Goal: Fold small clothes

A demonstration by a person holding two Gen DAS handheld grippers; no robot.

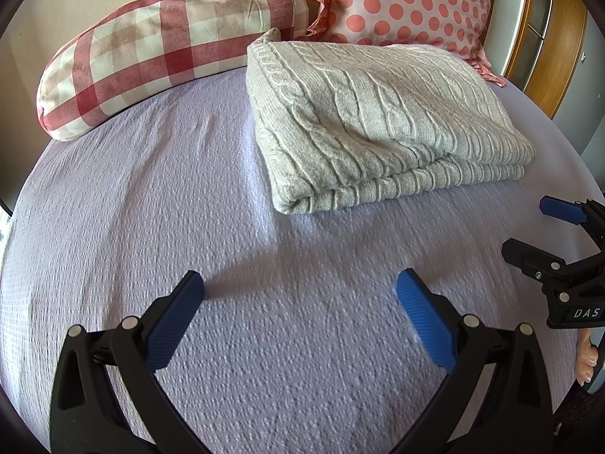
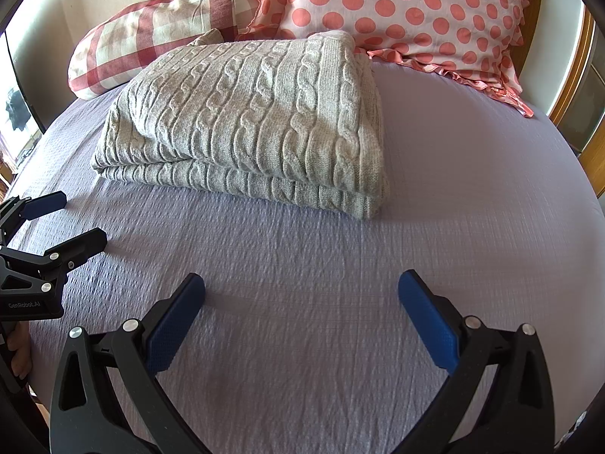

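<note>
A grey cable-knit sweater (image 1: 378, 113) lies folded in a thick rectangle on the lilac bed sheet (image 1: 151, 208); it also shows in the right wrist view (image 2: 257, 125). My left gripper (image 1: 300, 283) is open and empty, hovering over bare sheet in front of the sweater. My right gripper (image 2: 301, 283) is open and empty too, also short of the sweater. Each gripper shows at the edge of the other's view: the right gripper (image 1: 529, 227) at the right, the left gripper (image 2: 83, 219) at the left, both open.
A red and white checked bolster pillow (image 1: 162, 45) and a pink polka-dot pillow (image 1: 408, 0) lie at the head of the bed behind the sweater. A wooden frame (image 1: 552, 53) stands at the right. The sheet (image 2: 472, 189) stretches right of the sweater.
</note>
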